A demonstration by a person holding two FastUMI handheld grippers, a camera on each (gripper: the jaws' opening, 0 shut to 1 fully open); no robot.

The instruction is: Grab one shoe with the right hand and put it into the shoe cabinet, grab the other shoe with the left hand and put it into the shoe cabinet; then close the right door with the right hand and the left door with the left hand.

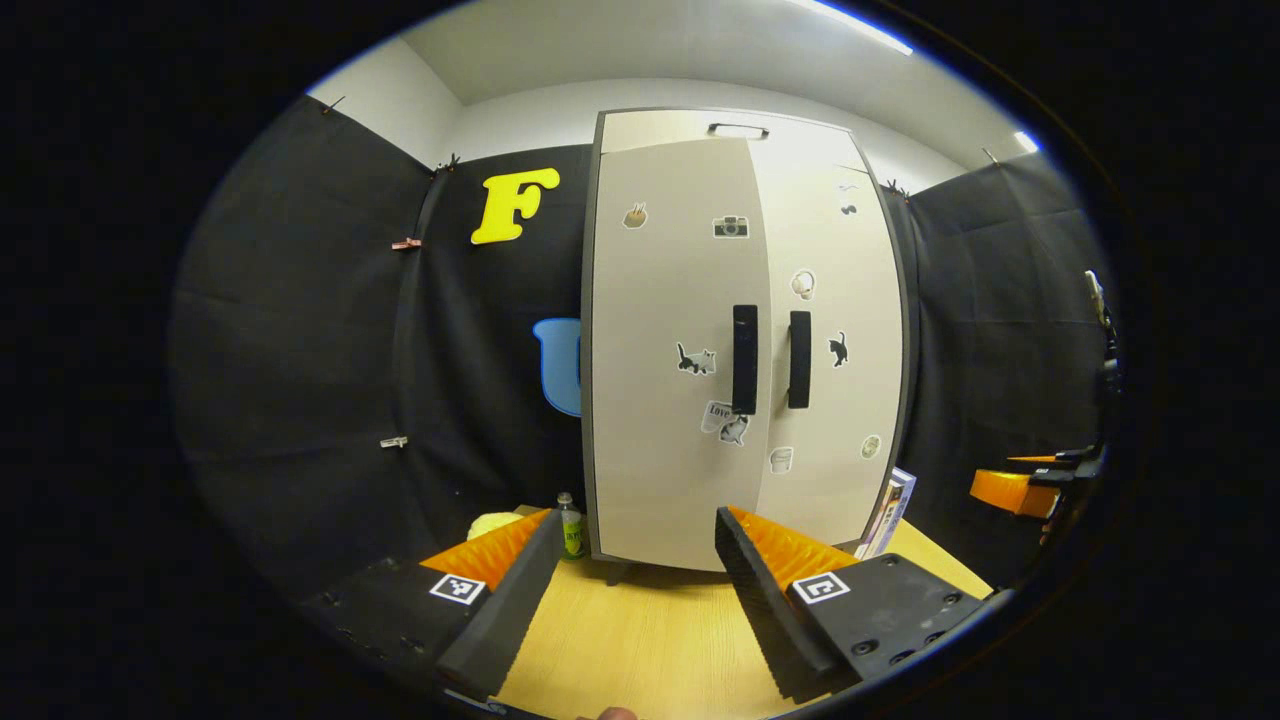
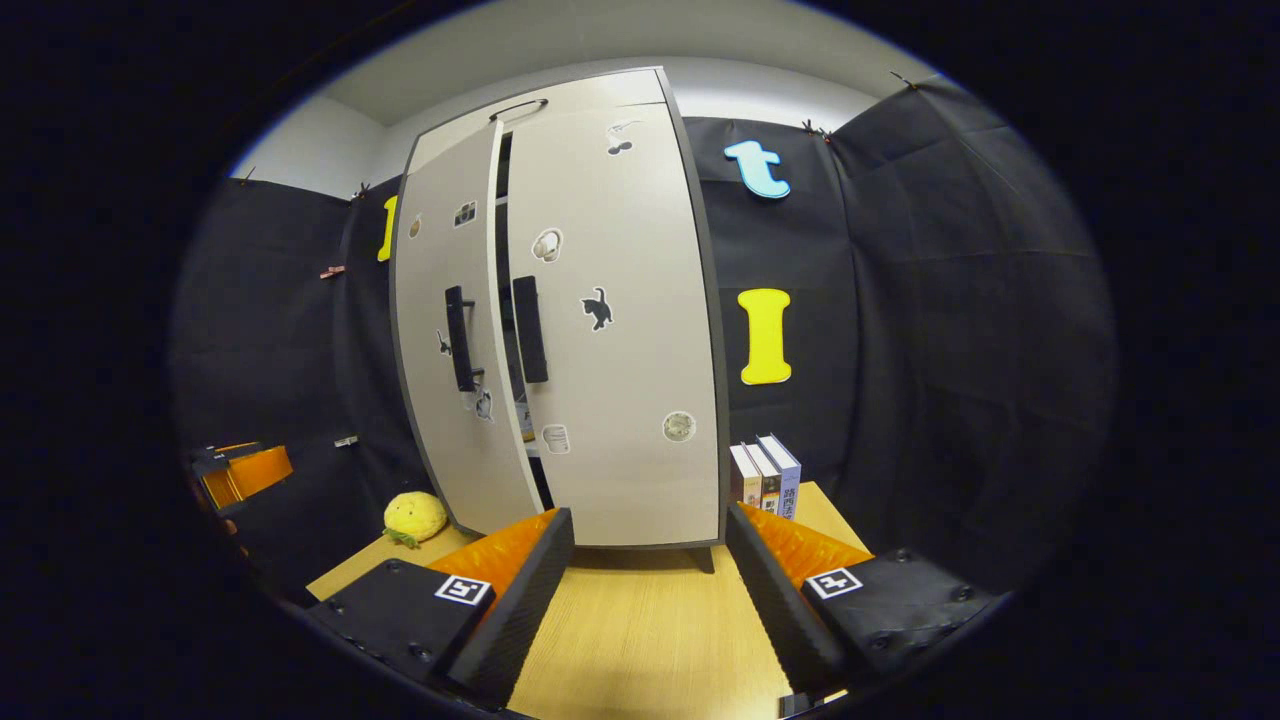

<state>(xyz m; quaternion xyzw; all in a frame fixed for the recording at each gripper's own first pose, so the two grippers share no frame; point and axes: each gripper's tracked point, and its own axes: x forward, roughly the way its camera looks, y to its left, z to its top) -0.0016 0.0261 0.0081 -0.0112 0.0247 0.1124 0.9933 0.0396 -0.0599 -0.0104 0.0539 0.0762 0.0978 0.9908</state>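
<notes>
pale grey shoe cabinet stands on wooden table, straight ahead in both views. right door flush shut; left door slightly ajar, dark gap between them in right gripper view. shoes hidden, cannot tell where. left gripper jaws spread, empty, above table. right gripper jaws spread, empty. books right of cabinet, yellow plush and bottle left.

Left hand-held gripper open, empty, above table, facing shoe cabinet.
</notes>
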